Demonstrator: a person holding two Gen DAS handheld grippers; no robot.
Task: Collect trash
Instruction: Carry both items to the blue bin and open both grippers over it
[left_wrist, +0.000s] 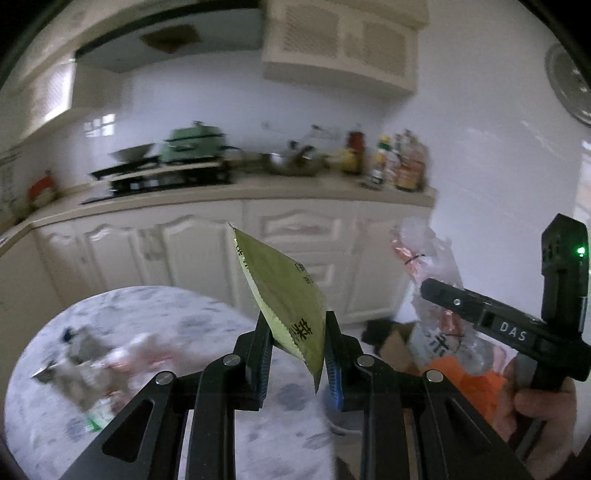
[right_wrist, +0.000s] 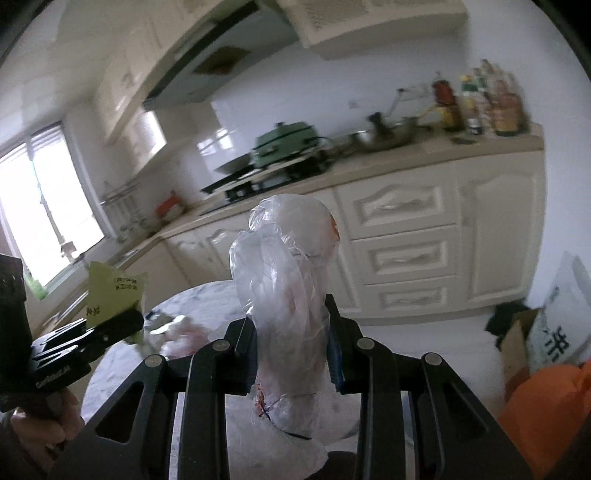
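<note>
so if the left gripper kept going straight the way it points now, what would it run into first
Probably the cream lower cabinet doors under the kitchen counter. The left gripper, shut on a green foil sachet, points past the round marble table's far edge; depth is unclear.

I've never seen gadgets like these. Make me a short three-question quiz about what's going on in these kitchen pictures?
1. True or false: the left gripper is shut on a green packet.
2. What does the right gripper hold? A) a bottle B) a crumpled clear plastic bag C) nothing
3. Fill in: more wrappers lie on the round ____ table.

Key: 1 true; 2 B; 3 marble-patterned
</note>
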